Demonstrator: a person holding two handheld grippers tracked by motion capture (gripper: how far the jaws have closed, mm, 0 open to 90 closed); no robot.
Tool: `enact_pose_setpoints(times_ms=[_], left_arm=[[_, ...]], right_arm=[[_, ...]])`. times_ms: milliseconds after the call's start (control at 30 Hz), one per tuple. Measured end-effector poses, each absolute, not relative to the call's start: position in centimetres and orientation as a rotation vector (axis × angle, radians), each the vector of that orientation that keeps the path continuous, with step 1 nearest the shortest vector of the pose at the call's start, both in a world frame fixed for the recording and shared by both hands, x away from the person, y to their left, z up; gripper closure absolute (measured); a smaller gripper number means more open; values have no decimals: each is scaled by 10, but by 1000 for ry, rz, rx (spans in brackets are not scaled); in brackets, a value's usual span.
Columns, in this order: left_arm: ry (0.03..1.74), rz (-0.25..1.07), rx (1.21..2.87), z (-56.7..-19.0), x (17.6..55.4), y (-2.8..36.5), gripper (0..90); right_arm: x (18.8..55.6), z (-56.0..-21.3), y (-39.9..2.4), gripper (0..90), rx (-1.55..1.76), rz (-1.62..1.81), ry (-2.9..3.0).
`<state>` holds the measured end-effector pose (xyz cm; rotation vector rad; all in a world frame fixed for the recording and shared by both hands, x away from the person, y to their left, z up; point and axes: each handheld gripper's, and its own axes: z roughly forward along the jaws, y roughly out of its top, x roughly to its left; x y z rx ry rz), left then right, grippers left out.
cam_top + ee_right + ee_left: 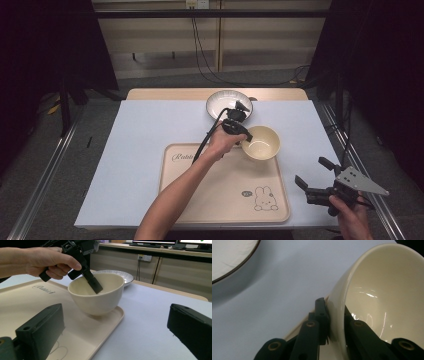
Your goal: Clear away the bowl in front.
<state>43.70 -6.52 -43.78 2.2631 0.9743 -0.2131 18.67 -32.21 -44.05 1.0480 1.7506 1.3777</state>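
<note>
**Mia:** How many things are on the table?

**Ben:** One tray [200, 200], two bowls and two grippers. The tray is tan and lies near the front edge of the tabletop [140, 130], about in the middle.

**Mia:** Is there any writing?

**Ben:** Yes, curly letters in the tray's back left corner. They start with "R", but I cannot read the rest. A little bunny picture [263, 198] is near the front right corner.

**Mia:** Where are the bowls?

**Ben:** The white bowl [220, 101] with a dark rim sits at the back edge of the tabletop. The cream bowl [261, 142] is at the tray's back right corner. It is tipped, with its mouth leaning to the right.

**Mia:** What does the left gripper [239, 131] do?

**Ben:** It pinches the cream bowl's rim, one jaw inside and one outside.

**Mia:** And the right gripper [314, 171]?

**Ben:** It is over the tabletop's front right corner. Its jaws are wide apart and hold nothing. They point left, toward the tray.
</note>
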Motion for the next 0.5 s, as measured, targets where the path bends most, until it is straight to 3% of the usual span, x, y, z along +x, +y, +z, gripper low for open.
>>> enact_pose_setpoints(times_ms=[500], left_arm=[[979,-226,2281,-452,433,-75,835]], right_arm=[[186,-440,-322,5,1050,1383,1750]])
